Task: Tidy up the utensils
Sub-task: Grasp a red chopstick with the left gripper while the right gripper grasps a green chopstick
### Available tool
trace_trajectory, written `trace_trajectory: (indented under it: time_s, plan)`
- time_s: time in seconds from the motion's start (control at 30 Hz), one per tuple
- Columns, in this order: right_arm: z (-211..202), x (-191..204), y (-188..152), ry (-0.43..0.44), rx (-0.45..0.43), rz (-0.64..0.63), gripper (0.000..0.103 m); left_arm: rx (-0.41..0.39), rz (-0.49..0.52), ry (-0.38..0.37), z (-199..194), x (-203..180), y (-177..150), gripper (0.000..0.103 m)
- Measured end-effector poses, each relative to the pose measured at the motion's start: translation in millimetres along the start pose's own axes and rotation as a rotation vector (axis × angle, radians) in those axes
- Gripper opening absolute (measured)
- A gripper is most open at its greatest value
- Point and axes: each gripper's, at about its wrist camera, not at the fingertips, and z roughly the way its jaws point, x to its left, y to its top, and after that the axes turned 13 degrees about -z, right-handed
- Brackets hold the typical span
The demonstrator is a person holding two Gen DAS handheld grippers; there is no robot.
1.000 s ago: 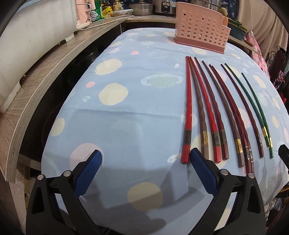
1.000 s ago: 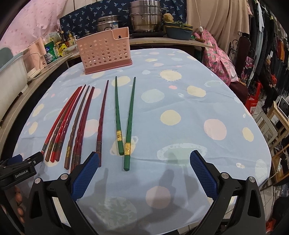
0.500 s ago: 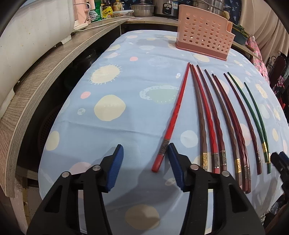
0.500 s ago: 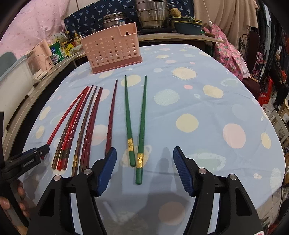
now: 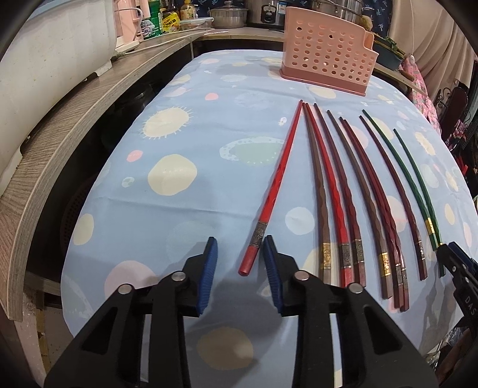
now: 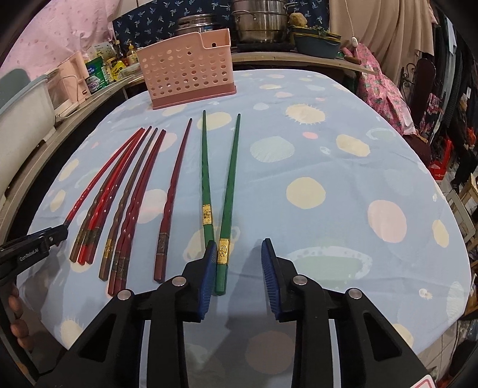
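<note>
Several chopsticks lie in a row on the blue spotted tablecloth [image 5: 185,215]. A bright red chopstick [image 5: 274,191] lies apart at the left, its butt end between my left gripper's [image 5: 240,268] half-open jaws. Brown and dark red chopsticks [image 5: 352,209] lie to its right. Two green chopsticks [image 6: 227,185] lie at the right; the butt of the right one sits just inside my right gripper's [image 6: 237,268] left pad, jaws half open. A pink perforated utensil holder [image 5: 327,59] [image 6: 186,71] stands upright at the far side of the table.
A wooden counter [image 5: 74,125] curves along the table's left side with bottles and a white appliance [image 5: 44,59]. Steel pots [image 6: 257,21] stand behind the holder. Clothes and a chair [image 6: 418,83] are at the right. The right gripper's tip [image 5: 457,262] shows in the left wrist view.
Both grippers narrowed from wide open to half open and moved forward. The bright red chopstick's butt end swung left, away from the others. The right gripper came up to the green chopstick's end.
</note>
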Motion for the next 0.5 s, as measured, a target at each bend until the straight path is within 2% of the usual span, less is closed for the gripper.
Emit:
trace_trajectory:
  time_s: [0.03,0.13,0.3,0.5]
  plan:
    - [1.2,-1.6,0.6,-0.001,-0.002,0.004,0.021,0.002,0.001,-0.005,0.1,-0.8,0.5,0.018]
    - [2.4,-7.9,2.4,0.008,0.0,0.017,0.007,0.01,0.004,-0.021,0.2,-2.3,1.6,0.012]
    - [-6.5,-16.6,3.4,0.005,-0.014,0.032,0.007,0.031,-0.005,-0.056,-3.6,-2.5,1.3,0.007]
    - [-29.8,-23.2,16.0,0.009,-0.062,0.038,0.007,0.006,-0.008,-0.067,-22.9,-1.9,7.4,0.007]
